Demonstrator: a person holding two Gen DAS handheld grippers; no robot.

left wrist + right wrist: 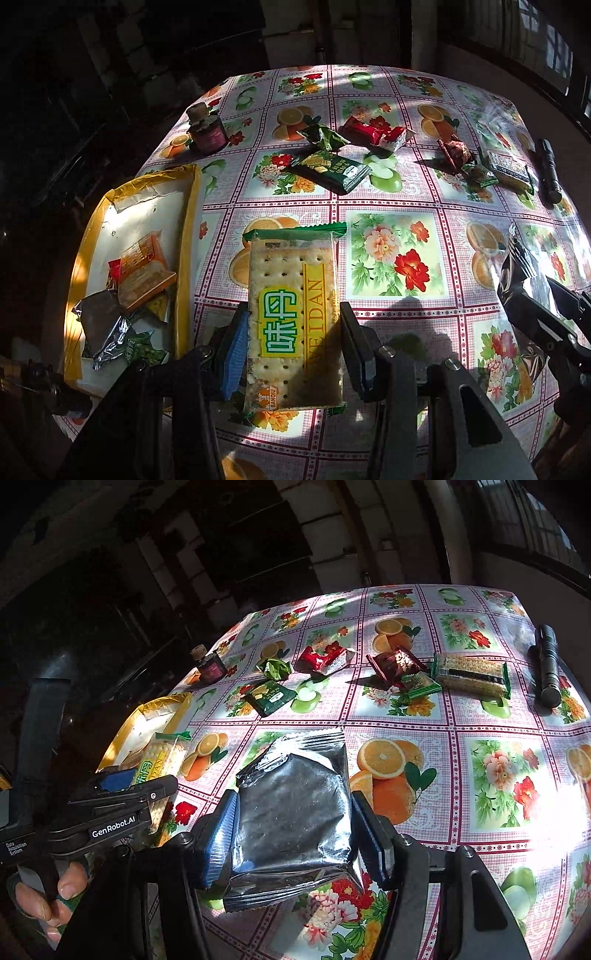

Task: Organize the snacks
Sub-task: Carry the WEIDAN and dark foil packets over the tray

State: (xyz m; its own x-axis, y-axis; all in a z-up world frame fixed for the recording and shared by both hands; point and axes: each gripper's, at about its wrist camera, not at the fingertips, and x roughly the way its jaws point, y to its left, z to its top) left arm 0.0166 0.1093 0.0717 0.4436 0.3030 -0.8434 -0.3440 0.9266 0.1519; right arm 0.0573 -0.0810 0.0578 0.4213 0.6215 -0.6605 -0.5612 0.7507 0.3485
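A: What's the left gripper got?
B: Jaws clamped on the cracker packet, held above the tablecloth — the yellow-rimmed tray lies at nine o'clock of it, wrappers already inside.
A: And the right gripper?
B: Clenched on a silver foil pouch, also off the cloth. More snacks sit at twelve o'clock — a flashlight at two.

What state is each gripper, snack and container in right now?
left gripper: shut on cracker pack
right gripper: shut on silver packet
yellow tray: partly filled with snacks
jar: upright, corked
flashlight: lying flat
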